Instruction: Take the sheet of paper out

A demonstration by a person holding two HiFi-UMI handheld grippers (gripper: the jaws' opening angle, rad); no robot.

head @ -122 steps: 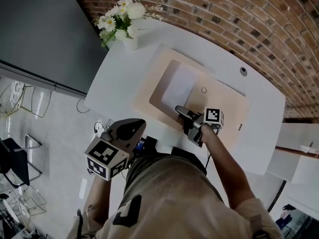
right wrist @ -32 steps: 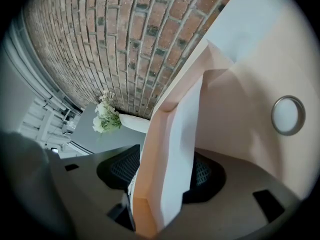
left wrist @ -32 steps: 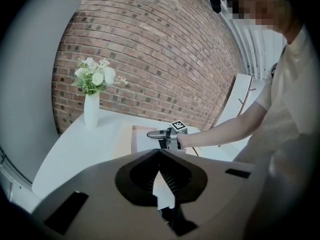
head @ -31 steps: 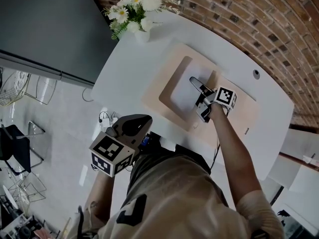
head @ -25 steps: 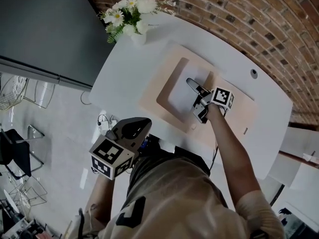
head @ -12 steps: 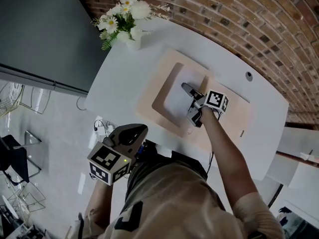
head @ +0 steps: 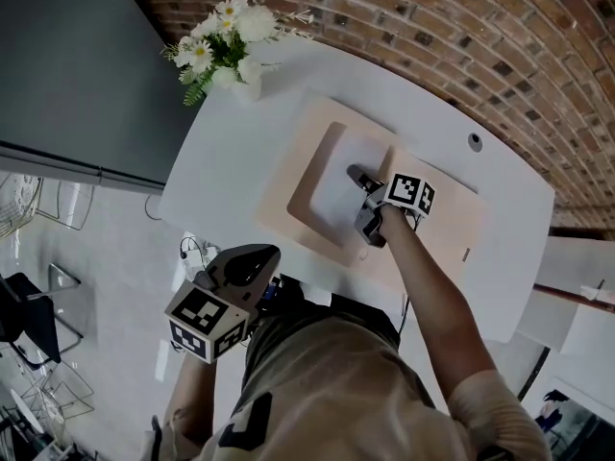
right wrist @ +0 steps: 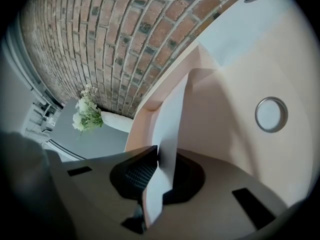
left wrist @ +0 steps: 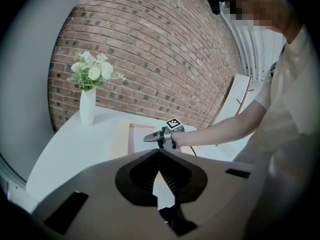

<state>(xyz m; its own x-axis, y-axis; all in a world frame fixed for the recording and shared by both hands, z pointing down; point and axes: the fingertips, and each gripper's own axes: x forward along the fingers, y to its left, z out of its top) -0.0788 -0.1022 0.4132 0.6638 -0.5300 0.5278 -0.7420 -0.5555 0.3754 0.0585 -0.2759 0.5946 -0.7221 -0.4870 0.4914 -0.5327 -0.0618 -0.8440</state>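
A white sheet of paper lies in the rectangular recess of a peach-coloured tray on the white table. My right gripper reaches into the recess from the right. Its jaws are closing, and the sheet is pinched edge-on between them, curling upward. My left gripper hangs below the table's near edge, close to the body. Its jaws meet at the tips with nothing in them. It looks across at the right gripper.
A white vase of daisies stands at the table's far left corner. A round disc sits on the tray right of the recess. A cable hole is in the table near the brick wall. A dark panel stands on the left.
The right gripper's jaws have closed onto the edge of the sheet. The left gripper has stayed where it was.
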